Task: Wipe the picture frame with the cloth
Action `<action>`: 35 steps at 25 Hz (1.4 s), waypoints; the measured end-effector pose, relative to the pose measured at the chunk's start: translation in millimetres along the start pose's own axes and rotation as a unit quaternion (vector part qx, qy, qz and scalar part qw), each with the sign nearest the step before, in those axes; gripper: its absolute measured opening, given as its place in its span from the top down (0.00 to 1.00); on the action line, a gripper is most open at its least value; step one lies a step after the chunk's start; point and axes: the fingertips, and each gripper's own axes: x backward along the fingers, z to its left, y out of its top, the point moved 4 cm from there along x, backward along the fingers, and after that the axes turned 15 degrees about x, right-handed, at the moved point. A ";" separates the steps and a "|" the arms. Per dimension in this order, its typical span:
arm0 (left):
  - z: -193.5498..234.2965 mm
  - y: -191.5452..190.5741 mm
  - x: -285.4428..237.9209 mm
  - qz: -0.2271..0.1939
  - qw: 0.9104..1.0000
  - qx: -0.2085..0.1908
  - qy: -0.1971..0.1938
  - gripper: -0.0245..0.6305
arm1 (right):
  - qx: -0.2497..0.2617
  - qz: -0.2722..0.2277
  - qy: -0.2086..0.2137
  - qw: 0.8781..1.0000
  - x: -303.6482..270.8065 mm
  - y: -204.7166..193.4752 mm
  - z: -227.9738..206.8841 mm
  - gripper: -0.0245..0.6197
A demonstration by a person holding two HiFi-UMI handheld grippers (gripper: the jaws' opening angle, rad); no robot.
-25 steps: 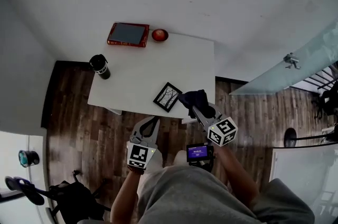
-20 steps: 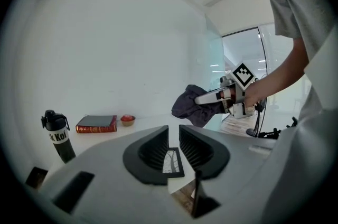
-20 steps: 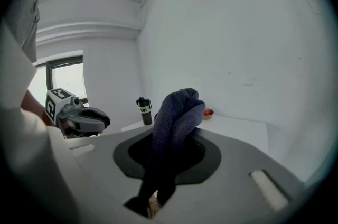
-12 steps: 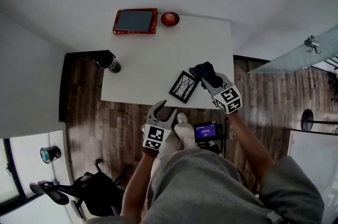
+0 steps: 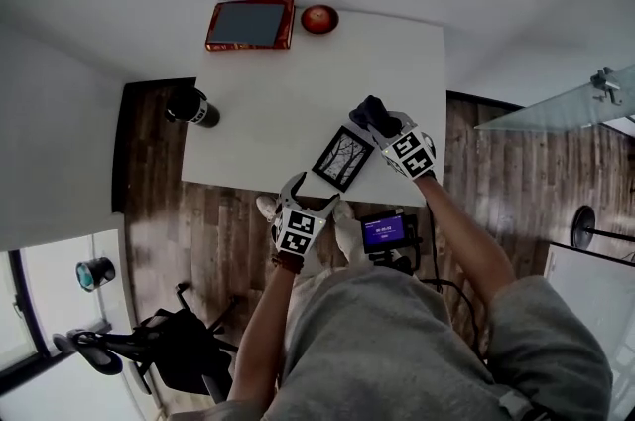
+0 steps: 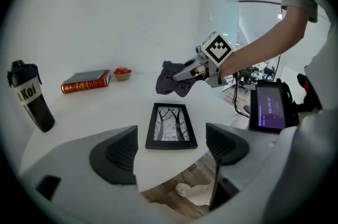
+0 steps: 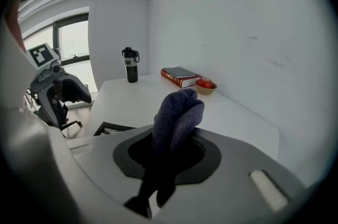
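A black picture frame (image 5: 343, 158) with a tree print lies flat near the front edge of the white table (image 5: 268, 111). My right gripper (image 5: 384, 127) hovers just beyond the frame's right side, shut on a dark blue cloth (image 5: 371, 112) that bunches out past the jaws. In the right gripper view the cloth (image 7: 177, 120) fills the gap and a frame corner (image 7: 107, 128) shows at lower left. My left gripper (image 5: 311, 195) is at the table's front edge below the frame, its jaws opening with nothing between them. In the left gripper view the frame (image 6: 170, 126) lies ahead between the pads (image 6: 119, 151).
A red book (image 5: 250, 24) and a small red bowl (image 5: 319, 18) sit at the table's far edge. A black bottle (image 5: 191, 106) stands at the left corner. A device with a purple screen (image 5: 383, 232) hangs at the person's waist. Wood floor surrounds the table.
Both grippers have come down toward the table. The left jaws have gone from shut to wide apart. The right gripper carried the cloth over to the frame's far right side.
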 end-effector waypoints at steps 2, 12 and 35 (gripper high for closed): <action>3.5 -9.8 -16.9 0.011 1.000 0.008 -0.002 0.32 | 0.006 0.014 -0.008 1.000 -10.3 -4.1 -7.4 0.84; 17.3 -32.5 -63.6 0.053 0.998 0.024 -0.007 0.16 | 0.014 0.072 0.031 0.997 -64.1 -17.8 19.0 0.84; 15.5 -39.4 -76.2 0.058 0.998 -0.014 -0.005 0.21 | 0.088 0.093 0.143 0.981 -74.2 -9.1 100.7 0.85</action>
